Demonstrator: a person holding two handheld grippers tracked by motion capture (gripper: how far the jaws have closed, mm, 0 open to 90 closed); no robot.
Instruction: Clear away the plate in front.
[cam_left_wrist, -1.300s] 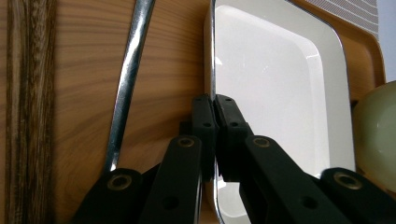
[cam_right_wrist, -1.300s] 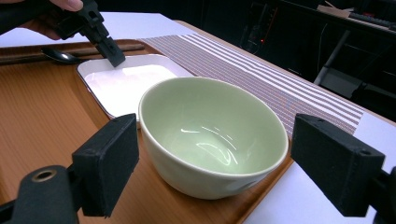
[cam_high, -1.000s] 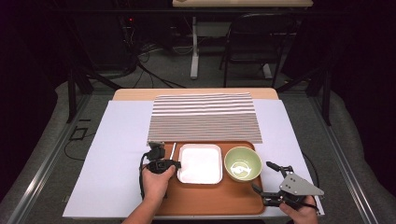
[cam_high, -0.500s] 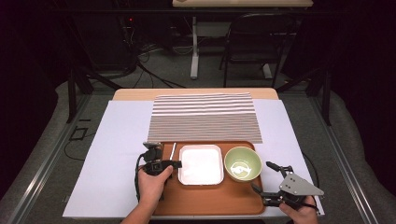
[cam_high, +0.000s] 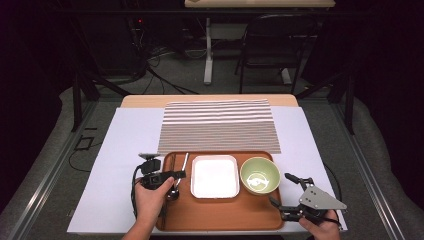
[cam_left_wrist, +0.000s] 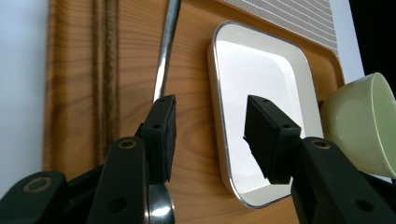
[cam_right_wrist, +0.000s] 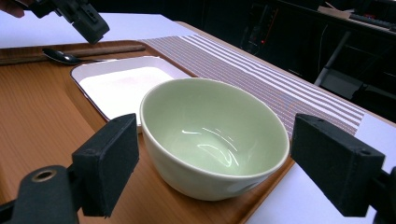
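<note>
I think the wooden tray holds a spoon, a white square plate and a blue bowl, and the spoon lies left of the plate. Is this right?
Not quite: the bowl is pale green, not blue, as the right gripper view shows clearly. The rest holds: the wooden tray carries the spoon, the white square plate and the bowl, with the spoon left of the plate.

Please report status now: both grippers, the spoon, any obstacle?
Left gripper just opened, empty. Metal spoon lies on wooden tray. Right gripper open before green bowl. No obstacle.
</note>
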